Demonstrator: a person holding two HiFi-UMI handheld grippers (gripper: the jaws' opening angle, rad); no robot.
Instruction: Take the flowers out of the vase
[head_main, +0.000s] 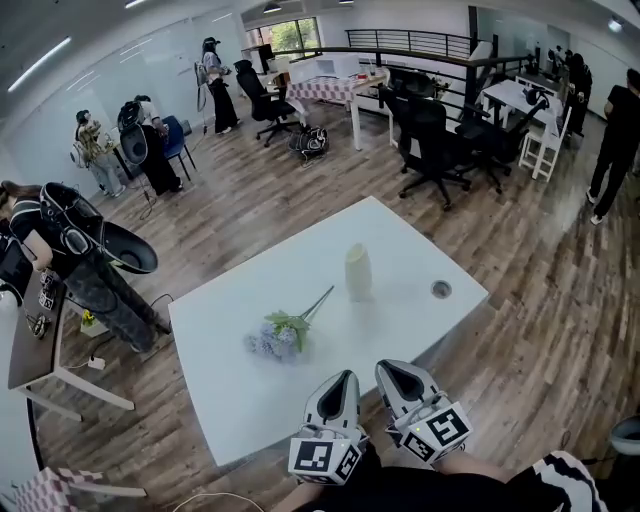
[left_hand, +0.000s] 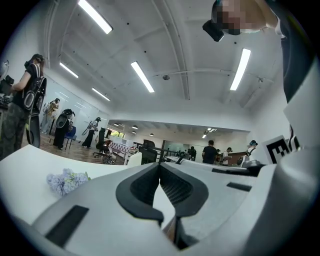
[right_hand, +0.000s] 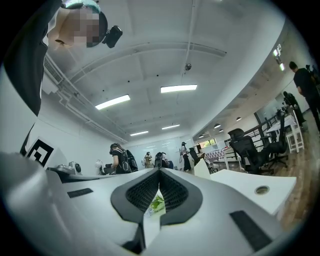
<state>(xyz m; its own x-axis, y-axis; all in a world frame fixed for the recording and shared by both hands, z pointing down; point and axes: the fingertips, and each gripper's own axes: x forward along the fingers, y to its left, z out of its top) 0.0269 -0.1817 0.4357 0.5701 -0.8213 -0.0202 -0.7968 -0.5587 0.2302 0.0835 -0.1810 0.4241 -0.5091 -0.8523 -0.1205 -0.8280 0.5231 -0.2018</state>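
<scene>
Head view: the left gripper and the right gripper lie side by side over the near edge of the white table, both pointing across it, each with a marker cube at its rear.

Left gripper view: the left gripper has its jaws closed tip to tip, with nothing between the ribbed pads.

Right gripper view: the right gripper likewise has its jaws drawn together at the tips, and it grips nothing. A scrap of green from the flowers shows through the gap behind the pads, farther off on the table.

The flowers, a pale lilac bunch with green leaves, lie flat on the table outside the vase, beyond and to the left of both grippers and touching neither. The stem runs up and right toward the vase, its end just short of it. In the left gripper view the flowers appear left of the jaws.

The vase, cream-coloured, stands upright near the table's middle. A round cable grommet sits in the tabletop to its right.

Around the table are a wooden floor, black office chairs and several standing people.
</scene>
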